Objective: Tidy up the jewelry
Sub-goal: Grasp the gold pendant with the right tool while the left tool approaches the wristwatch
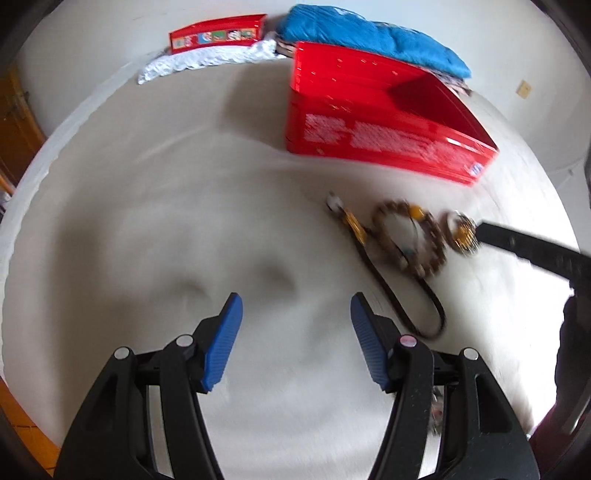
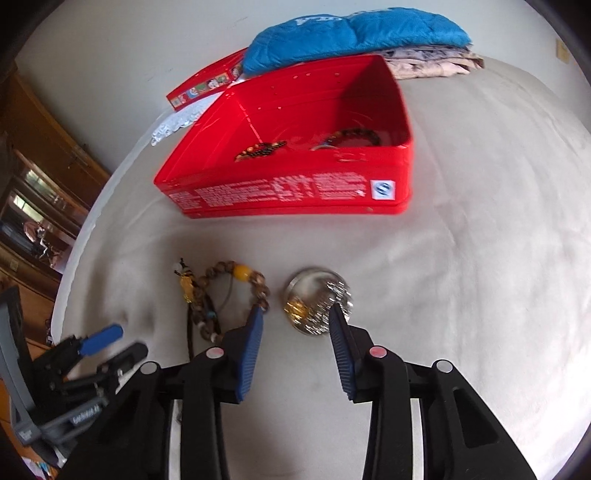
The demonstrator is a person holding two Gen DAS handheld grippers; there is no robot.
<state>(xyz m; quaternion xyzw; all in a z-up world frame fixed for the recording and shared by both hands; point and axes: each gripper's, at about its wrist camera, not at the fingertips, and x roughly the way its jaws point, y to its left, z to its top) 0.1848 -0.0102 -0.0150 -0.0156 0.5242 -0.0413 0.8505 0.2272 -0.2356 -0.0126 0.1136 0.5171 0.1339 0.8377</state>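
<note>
An open red tin box (image 2: pixel 288 192) stands on the beige bed and holds two dark bead bracelets (image 2: pixel 260 149). In front of it lie a wooden bead bracelet (image 2: pixel 236 284) with a yellow bead and a black cord, and a silver bangle (image 2: pixel 317 301) with a gold and silver charm cluster. My right gripper (image 2: pixel 295 314) is open, its fingertips on either side of the bangle's near edge. My left gripper (image 1: pixel 295 299) is open and empty, left of the jewelry (image 1: pixel 408 238). The box also shows in the left wrist view (image 1: pixel 384 136).
The box's red lid (image 1: pixel 218 33) with cartoon pictures leans at the wall on a white lace cloth (image 1: pixel 207 61). A blue padded bundle (image 2: pixel 354 33) lies on folded clothes behind the box. Wooden furniture (image 2: pixel 40 177) stands at the left of the bed.
</note>
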